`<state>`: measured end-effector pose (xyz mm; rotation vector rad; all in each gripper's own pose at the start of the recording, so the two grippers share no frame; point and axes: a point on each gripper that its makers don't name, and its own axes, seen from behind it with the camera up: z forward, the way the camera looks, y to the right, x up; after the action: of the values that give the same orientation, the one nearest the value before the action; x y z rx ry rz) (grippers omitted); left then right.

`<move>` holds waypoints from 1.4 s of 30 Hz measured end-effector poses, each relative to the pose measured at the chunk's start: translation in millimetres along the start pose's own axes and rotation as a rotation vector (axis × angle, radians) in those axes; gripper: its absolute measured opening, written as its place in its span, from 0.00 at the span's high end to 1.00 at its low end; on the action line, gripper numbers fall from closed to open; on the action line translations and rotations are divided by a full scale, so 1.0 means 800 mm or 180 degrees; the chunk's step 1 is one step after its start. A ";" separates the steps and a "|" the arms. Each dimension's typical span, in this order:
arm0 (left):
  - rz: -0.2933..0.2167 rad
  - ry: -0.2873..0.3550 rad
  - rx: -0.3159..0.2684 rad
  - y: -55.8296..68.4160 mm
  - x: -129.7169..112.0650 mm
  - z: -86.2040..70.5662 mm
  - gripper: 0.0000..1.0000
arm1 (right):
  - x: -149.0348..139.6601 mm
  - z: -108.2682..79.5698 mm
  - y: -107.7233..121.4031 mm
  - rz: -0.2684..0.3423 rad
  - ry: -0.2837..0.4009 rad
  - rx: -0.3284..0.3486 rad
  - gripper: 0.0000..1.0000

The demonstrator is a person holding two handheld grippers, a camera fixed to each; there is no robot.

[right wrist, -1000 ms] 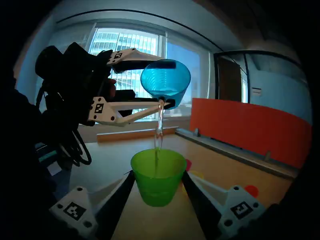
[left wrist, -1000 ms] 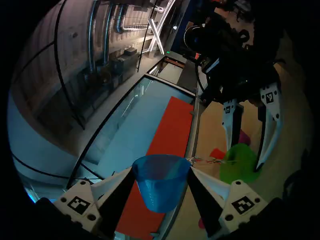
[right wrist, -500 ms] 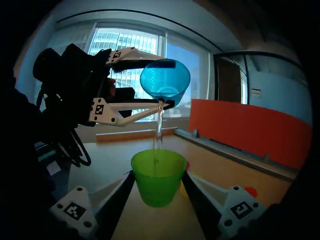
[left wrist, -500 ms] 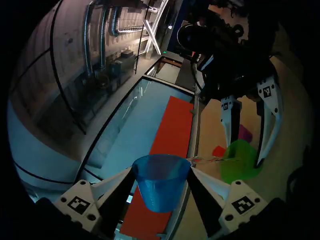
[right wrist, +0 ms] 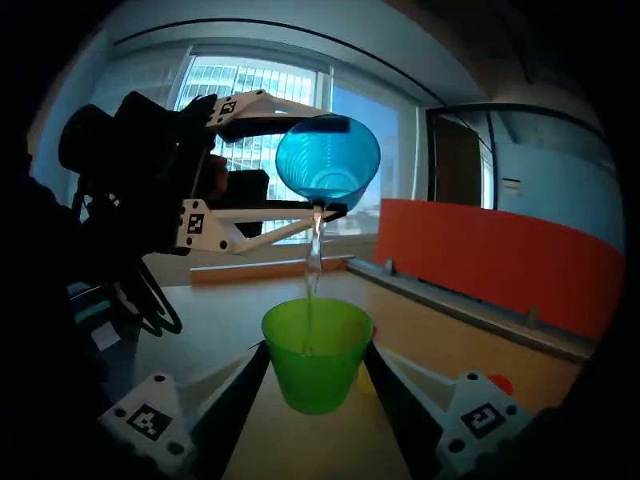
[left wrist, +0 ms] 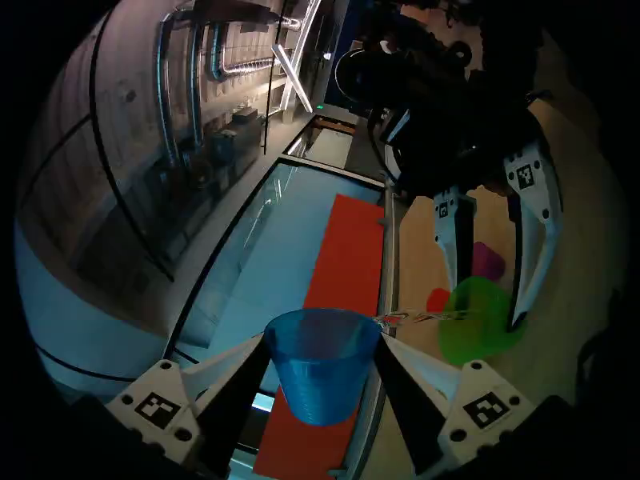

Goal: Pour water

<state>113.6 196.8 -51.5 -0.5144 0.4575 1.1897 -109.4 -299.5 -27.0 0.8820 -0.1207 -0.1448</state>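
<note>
**Blue cup tipped, water running into the green cup**

I have the left gripper holding a translucent blue plastic cup, with both fingers pressed against its sides just below the rim. In the right gripper view this cup hangs high over the bench, tipped well over so that its open mouth faces the camera. A thin stream of water falls from its lower rim straight down into a translucent green plastic cup.

The right gripper grips the green cup upright, one finger tight on each side, low over the wooden bench. I cannot tell whether the cup's base touches the bench. Some water already stands in it.

In the left gripper view the green cup sits to the far right, between the right gripper's white fingers, and the stream reaches across to its mouth.

A long orange panel runs along the far right edge of the bench, and a tall window stands behind the blue cup. A pink disc and a red disc lie flat on the bench near the green cup.
</note>
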 end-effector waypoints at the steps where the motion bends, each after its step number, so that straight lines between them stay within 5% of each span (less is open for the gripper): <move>1: 0.0008 0.0001 0.0002 0.000 0.000 0.000 0.13 | -0.001 0.000 0.000 -0.0001 -0.0001 0.0001 0.11; 42: 0.0255 0.0030 -0.0003 0.008 0.006 0.001 0.13 | 0.002 -0.004 -0.001 -0.0038 0.0029 -0.0021 0.13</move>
<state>108.8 202.8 -54.3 -0.5065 0.4894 1.2648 -107.5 -297.7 -29.2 0.8769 -0.1065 -0.1521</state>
